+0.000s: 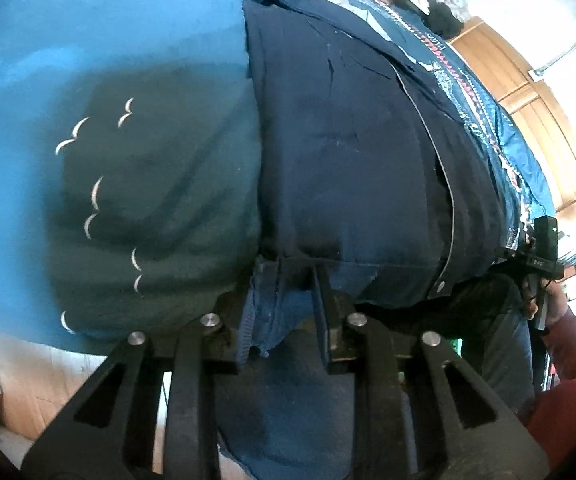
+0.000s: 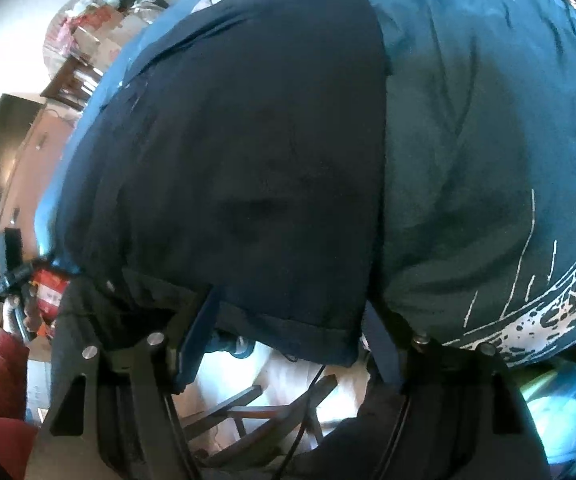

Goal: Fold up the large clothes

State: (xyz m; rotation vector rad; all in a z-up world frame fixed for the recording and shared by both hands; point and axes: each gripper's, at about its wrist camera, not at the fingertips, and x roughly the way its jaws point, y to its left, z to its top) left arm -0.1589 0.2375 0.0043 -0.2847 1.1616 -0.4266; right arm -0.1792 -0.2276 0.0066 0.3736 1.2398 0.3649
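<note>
A large navy garment (image 1: pixel 347 152) lies folded on a teal printed bedspread (image 1: pixel 88 40). My left gripper (image 1: pixel 291 276) is at its near hem, and its fingers are closed on a bunch of blue fabric (image 1: pixel 272 320) that hangs down between them. In the right wrist view the same navy garment (image 2: pixel 248 160) fills the middle. My right gripper (image 2: pixel 288 312) is at its near hem with fingers spread wide on either side of the hem. The hem drapes over the gap and the fingertips are partly hidden under the cloth.
The bedspread (image 2: pixel 487 120) carries white printed patterns. A wooden wardrobe (image 1: pixel 527 92) stands at the back right. The right gripper and hand show at the right edge (image 1: pixel 543 248). A wooden chair (image 2: pixel 268 412) and light floor lie below. A dark screen (image 2: pixel 4 152) stands at the left.
</note>
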